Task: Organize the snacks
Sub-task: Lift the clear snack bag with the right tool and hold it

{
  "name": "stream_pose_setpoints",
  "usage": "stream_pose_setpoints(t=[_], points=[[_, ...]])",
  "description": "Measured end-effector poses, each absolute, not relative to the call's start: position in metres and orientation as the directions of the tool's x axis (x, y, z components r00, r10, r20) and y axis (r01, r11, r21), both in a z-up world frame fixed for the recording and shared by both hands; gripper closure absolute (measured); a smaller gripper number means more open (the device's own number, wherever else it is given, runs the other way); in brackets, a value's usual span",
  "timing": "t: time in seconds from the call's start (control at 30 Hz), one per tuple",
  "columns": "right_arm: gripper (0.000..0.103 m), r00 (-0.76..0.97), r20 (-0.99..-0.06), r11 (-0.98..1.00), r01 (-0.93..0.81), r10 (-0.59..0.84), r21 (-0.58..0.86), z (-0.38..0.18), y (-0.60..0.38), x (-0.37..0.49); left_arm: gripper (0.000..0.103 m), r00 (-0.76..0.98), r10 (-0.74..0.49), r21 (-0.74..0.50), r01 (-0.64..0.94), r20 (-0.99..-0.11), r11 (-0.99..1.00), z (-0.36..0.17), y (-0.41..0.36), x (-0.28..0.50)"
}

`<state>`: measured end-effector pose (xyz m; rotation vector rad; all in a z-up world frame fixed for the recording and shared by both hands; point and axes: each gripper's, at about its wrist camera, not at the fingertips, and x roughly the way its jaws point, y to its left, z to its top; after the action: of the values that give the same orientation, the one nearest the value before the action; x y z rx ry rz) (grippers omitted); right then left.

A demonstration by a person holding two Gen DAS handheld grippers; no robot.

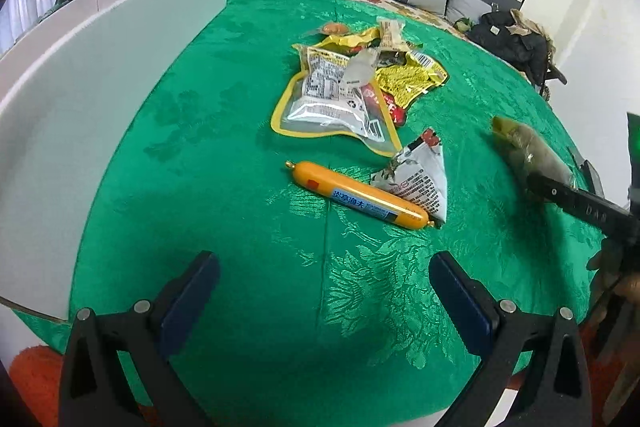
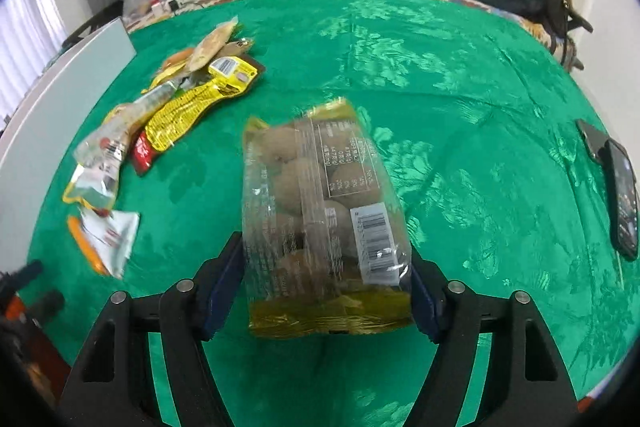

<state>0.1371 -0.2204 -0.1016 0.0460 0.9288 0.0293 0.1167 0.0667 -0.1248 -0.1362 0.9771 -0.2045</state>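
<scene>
The right gripper (image 2: pixel 326 291) is clamped on a clear bag of brown round snacks (image 2: pixel 320 223), apparently lifted over the green tablecloth (image 2: pixel 460 87). The left gripper (image 1: pixel 324 291) hangs spread and empty, near the orange sausage stick (image 1: pixel 358 195) on that cloth.

Green tabletop (image 2: pixel 460 75) lies open centre and right; snack pile (image 2: pixel 176 103) and white board (image 1: pixel 80 99) obstruct left, phone (image 2: pixel 622 199) far right.

Green tablecloth (image 2: pixel 460 75) w/ shiny floral damask pattern. Sausage stick (image 1: pixel 356 195) orange-yellow, blue label. Clear bag (image 2: pixel 320 219) w/ yellow ends, brown round snacks inside. Yellow packet (image 1: pixel 412 77), black print. Black phone (image 2: pixel 622 203).
</scene>
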Motion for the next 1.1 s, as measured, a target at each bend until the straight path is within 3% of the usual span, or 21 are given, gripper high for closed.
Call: stream_pose_setpoints(t=[0.37, 1.1], points=[[0.011, 0.619, -0.785, 0.998, -0.056, 0.035, 0.000, -0.128, -0.214, 0.144, 0.000, 0.549, -0.083, -0.010, 0.136, -0.832, 0.991, -0.139, 0.041, 0.117], [0.011, 0.626, -0.779, 0.999, -0.049, 0.030, -0.001, -0.129, -0.214, 0.145, 0.000, 0.592, -0.079, -0.005, 0.126, -0.802, 0.992, -0.139, 0.038, 0.113]])
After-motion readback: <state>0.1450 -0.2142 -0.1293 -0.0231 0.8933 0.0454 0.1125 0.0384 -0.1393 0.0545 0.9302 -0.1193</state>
